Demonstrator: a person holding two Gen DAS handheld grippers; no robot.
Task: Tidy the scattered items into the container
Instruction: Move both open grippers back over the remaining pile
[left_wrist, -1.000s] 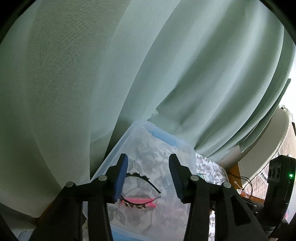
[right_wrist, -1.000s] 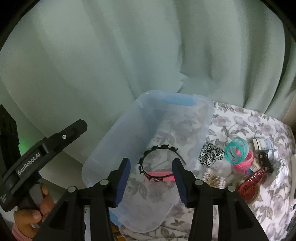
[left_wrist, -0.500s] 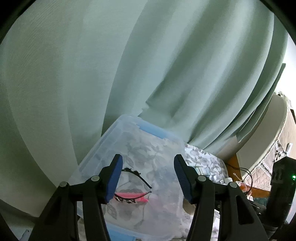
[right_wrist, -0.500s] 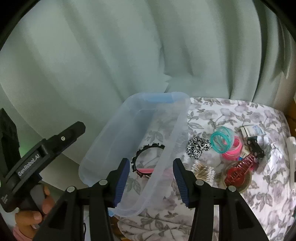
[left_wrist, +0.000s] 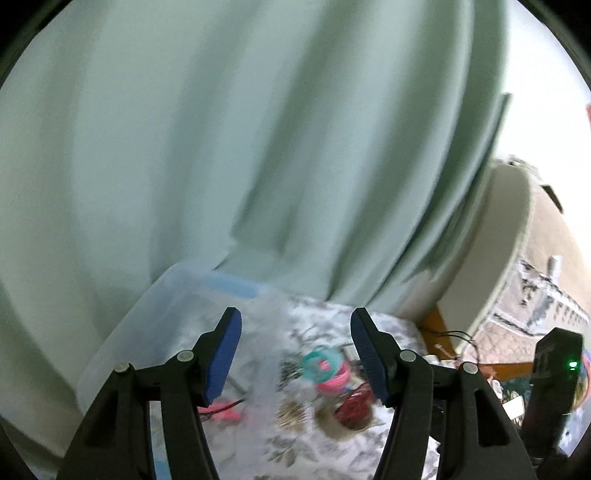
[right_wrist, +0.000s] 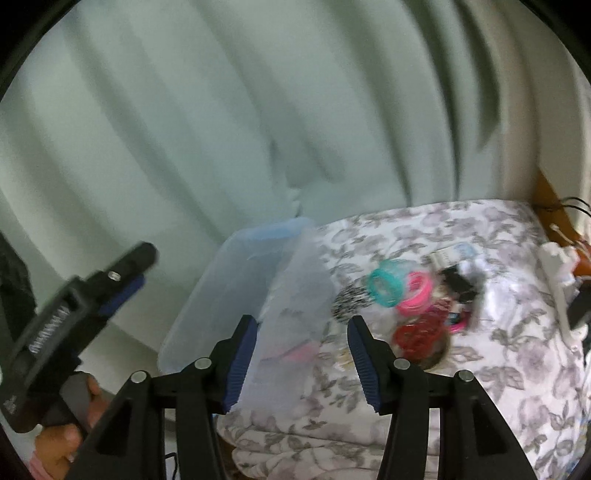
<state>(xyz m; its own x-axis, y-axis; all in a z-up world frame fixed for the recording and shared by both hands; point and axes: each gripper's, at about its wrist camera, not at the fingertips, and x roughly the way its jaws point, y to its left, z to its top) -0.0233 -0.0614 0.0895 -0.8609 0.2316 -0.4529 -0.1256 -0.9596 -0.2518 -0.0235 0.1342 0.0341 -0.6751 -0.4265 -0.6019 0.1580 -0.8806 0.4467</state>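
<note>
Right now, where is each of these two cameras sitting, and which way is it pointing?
Left wrist view: mounted on the left gripper, looking forward and down past its open blue-padded fingers at the clear plastic container and floral cloth.
Right wrist view: mounted on the right gripper, looking down at the same container from its other side; the left gripper and the person's hand show at lower left.
Both views share the container, the teal and pink hair ties, the cloth and the green curtain.

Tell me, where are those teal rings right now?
In the right wrist view the teal rings lie on the flowered cloth, right of the clear container, touching the pink rings.
</note>
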